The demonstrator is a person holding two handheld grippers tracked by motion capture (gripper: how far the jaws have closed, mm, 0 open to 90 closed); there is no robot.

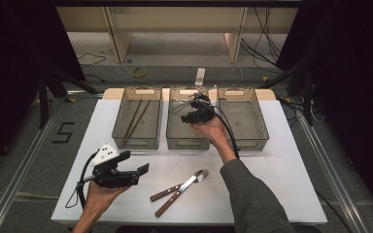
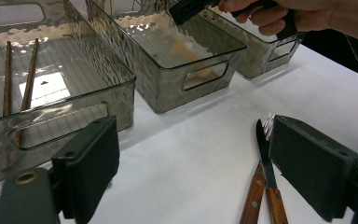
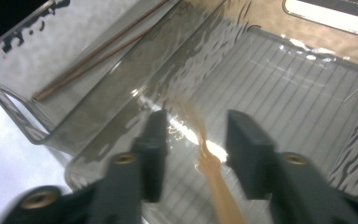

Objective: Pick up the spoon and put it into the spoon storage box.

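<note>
Three smoky clear bins stand in a row at the back of the white table (image 1: 272,160). The left bin (image 1: 118,116) holds two brown chopsticks (image 1: 135,119) (image 2: 28,79) (image 3: 93,53). My right gripper (image 1: 194,116) (image 3: 193,135) hangs open over the middle bin (image 1: 187,144) (image 2: 168,88). Just beyond its jaws a pale wooden spoon (image 3: 207,161) shows blurred inside that bin, also as a tan smear (image 2: 186,51). My left gripper (image 1: 135,162) (image 2: 193,135) is open and empty above the table's front left. A wooden-handled fork (image 1: 194,178) (image 2: 252,203) and knife (image 1: 167,206) (image 2: 264,154) lie side by side just right of it.
The right bin (image 1: 260,121) has nothing visible in it. Cables trail from both grippers. Beyond the table are a shelf frame and loose cables on the floor (image 1: 141,73).
</note>
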